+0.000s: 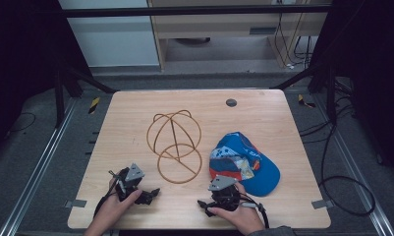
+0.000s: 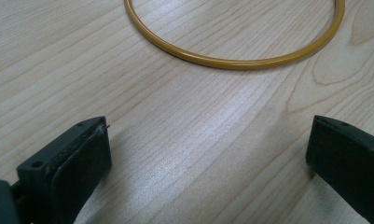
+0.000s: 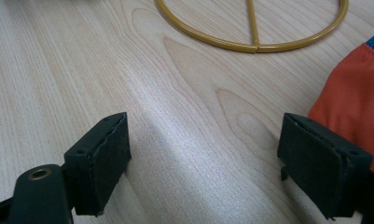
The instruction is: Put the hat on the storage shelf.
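Two hand-held grippers rest at the near edge of a light wooden table [image 1: 135, 113], one in each of the person's hands. The left gripper [image 1: 144, 193] sits at the near left, a grey three-cornered plate on top of it. In the left gripper view its jaws stand wide apart with bare wood grain between them, grasping nothing. The right gripper [image 1: 211, 202] sits at the near right, just in front of the cap. In the right gripper view its jaws likewise stand spread, with bare table between them and nothing held.

A wire frame [image 1: 175, 146] of thin yellow-brown rod lies at the middle of the table. It is made of several joined hoops, with a straight rod crossing the nearest ring. That nearest ring [image 2: 236, 61] curves across the top of the left gripper view, apart from the jaws. In the right gripper view the same ring appears with its crossing rod [image 3: 252, 23] meeting it at the near rim.

A blue baseball cap [image 1: 243, 162] with orange and pale printed panels lies to the right of the frame, close beside it. Its orange fabric [image 3: 350, 98] shows just past the right gripper's right-hand jaw.

A small dark round disc [image 1: 231, 103] is set into the far part of the tabletop. Grey floor and black cables surround the table.
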Tool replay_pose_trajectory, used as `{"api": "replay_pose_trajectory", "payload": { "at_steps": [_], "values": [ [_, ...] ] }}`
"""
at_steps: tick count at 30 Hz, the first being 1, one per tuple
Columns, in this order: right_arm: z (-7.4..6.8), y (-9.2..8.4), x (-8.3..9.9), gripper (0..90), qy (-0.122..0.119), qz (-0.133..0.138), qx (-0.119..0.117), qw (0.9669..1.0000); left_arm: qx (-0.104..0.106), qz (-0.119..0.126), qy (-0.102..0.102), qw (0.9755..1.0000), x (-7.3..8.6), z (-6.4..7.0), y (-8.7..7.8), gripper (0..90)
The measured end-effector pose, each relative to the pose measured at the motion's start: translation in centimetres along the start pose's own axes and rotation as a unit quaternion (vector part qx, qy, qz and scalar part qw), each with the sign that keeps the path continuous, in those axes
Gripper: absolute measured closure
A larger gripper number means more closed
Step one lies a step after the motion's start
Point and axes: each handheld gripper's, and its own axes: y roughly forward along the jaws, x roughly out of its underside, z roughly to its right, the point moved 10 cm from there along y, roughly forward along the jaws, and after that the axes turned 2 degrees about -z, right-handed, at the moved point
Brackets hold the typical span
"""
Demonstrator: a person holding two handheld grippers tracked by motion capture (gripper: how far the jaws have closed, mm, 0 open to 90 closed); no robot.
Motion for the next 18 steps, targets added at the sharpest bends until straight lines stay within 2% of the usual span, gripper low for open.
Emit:
{"api": "replay_pose_trajectory", "payload": {
  "at_steps": [13, 14, 18],
  "values": [
    [0.0, 0.0, 0.0, 16.0, 0.001, -0.002, 0.003, 1.0000, 0.000, 0.000, 0.000, 1.0000, 0.0, 0.0, 0.0, 0.0],
    [0.1, -0.2, 0.1, 15.3, 0.003, -0.013, 0.008, 0.9999, 0.000, 0.000, 0.000, 1.0000, 0.0, 0.0, 0.0, 0.0],
    [0.2, -1.6, -0.3, 13.6, 0.000, -0.011, 0.020, 0.9997, 0.000, 0.001, 0.000, 1.0000, 0.0, 0.0, 0.0, 0.0]
  ]
}}
